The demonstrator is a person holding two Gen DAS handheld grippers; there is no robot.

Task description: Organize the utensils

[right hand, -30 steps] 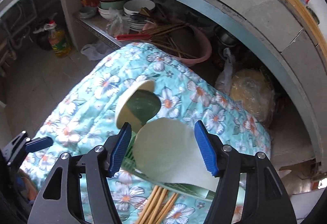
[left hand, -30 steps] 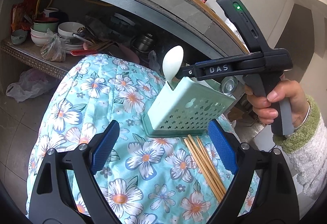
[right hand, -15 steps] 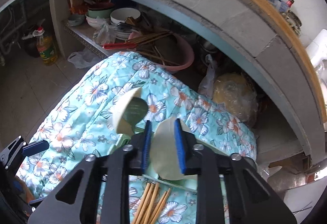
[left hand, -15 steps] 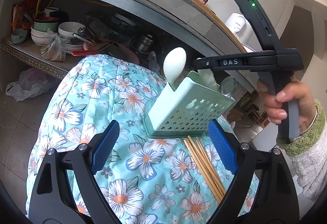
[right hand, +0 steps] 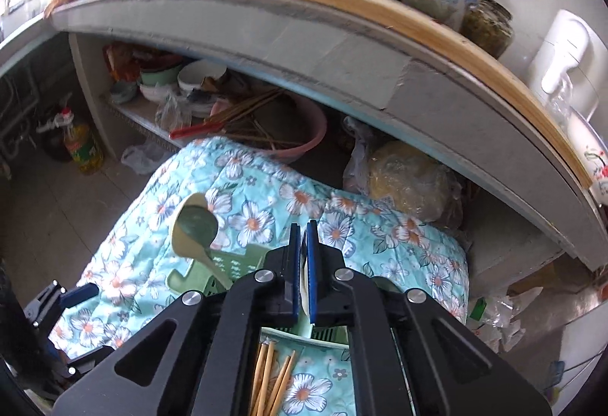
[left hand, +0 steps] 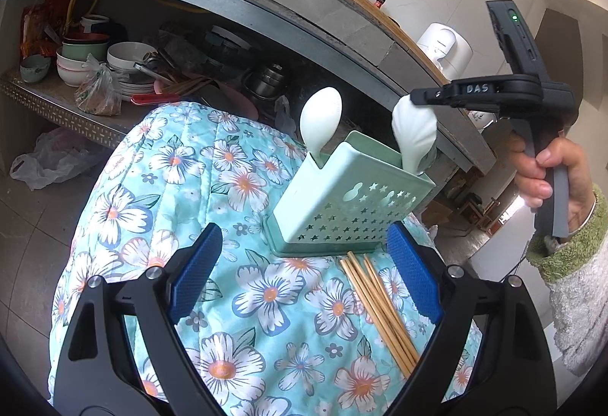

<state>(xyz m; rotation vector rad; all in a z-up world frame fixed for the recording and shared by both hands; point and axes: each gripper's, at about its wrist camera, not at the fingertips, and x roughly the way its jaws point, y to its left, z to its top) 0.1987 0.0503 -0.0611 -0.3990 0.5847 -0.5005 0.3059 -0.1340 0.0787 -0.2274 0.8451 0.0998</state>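
Floral quilt (left hand: 159, 188) covers the surface, below a concrete counter (right hand: 342, 47) with a cluttered shelf. Green holder (left hand: 342, 203) near quilt's far edge, two spoons inside; chopsticks (left hand: 380, 298) beside it. Left gripper (left hand: 300, 264) jaws spread, empty. Right gripper (right hand: 303, 256) jaws have just closed, pinching one pale spoon (left hand: 414, 135).

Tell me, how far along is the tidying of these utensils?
Roughly halfway. One spoon already stands in the green holder. A second spoon sits in the holder too, its bowl pinched at the top by the right gripper, whose fingers have just closed on it. The chopsticks lie on the flowered cloth beside the holder, not yet put away. The left gripper is open and empty.
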